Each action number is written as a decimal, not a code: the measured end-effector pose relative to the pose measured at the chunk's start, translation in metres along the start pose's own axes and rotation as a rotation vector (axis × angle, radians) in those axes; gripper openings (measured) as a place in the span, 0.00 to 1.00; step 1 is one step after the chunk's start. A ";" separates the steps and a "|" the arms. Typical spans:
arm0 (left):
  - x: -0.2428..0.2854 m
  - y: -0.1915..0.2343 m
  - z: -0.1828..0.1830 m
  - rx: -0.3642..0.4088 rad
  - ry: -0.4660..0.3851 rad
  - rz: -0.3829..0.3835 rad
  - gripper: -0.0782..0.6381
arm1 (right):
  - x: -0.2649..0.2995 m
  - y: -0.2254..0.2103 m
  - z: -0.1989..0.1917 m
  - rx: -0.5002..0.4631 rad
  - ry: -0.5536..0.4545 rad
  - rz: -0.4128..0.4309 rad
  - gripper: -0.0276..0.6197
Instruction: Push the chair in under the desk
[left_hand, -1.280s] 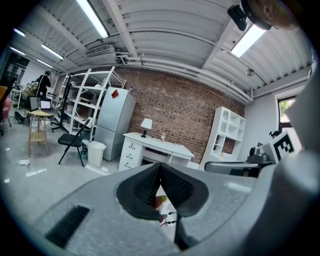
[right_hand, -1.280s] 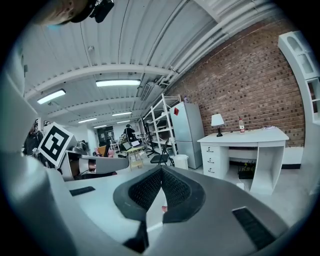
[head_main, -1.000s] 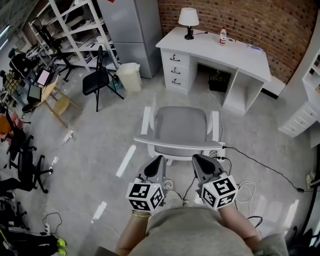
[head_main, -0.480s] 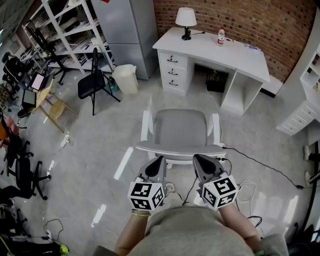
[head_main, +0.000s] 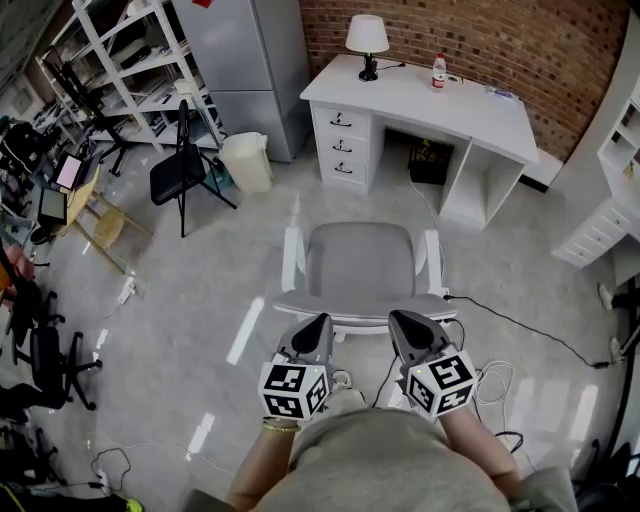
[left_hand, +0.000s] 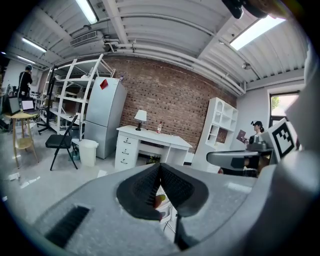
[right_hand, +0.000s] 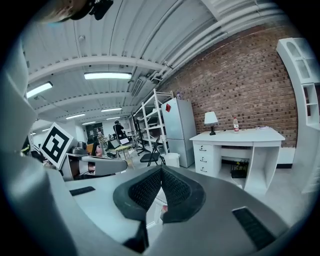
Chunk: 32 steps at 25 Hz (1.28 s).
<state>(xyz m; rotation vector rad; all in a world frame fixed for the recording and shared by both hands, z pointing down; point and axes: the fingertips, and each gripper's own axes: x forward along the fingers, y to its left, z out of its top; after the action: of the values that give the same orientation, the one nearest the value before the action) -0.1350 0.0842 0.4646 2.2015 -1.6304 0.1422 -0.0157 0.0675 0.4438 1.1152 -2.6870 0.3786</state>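
Observation:
A chair with a grey seat (head_main: 360, 262) and a white frame stands on the floor, facing the white desk (head_main: 450, 95) at the brick wall, with open floor between them. Both grippers sit just behind the chair's backrest (head_main: 360, 303). My left gripper (head_main: 318, 322) is shut and empty near the back's left half. My right gripper (head_main: 397, 318) is shut and empty near its right half. Whether the tips touch the backrest I cannot tell. The desk (left_hand: 150, 137) shows beyond the shut left gripper (left_hand: 160, 167), and the desk (right_hand: 240, 136) also lies past the shut right gripper (right_hand: 161, 170).
A lamp (head_main: 366, 35) and a bottle (head_main: 438, 70) stand on the desk. A black folding chair (head_main: 180, 165), a white bin (head_main: 246, 160) and a grey fridge (head_main: 245, 70) are at the left. Cables (head_main: 520, 325) trail on the floor at the right, near a white drawer unit (head_main: 600, 230).
The chair's backrest has squared up from a slight tilt, and the view has shifted a little forward. Both grippers stay shut behind the backrest.

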 end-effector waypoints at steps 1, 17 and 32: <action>0.002 0.002 0.001 0.003 0.004 -0.003 0.12 | 0.002 -0.001 0.001 0.001 0.001 -0.004 0.05; 0.034 0.010 -0.015 0.116 0.153 -0.118 0.12 | 0.021 -0.020 -0.013 -0.046 0.099 -0.044 0.05; 0.051 -0.011 -0.048 0.291 0.347 -0.298 0.32 | 0.021 -0.034 -0.043 -0.227 0.303 0.052 0.23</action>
<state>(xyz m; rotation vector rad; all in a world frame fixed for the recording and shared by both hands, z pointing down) -0.1020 0.0592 0.5217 2.4328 -1.1391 0.6720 -0.0021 0.0434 0.4959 0.8499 -2.4234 0.2216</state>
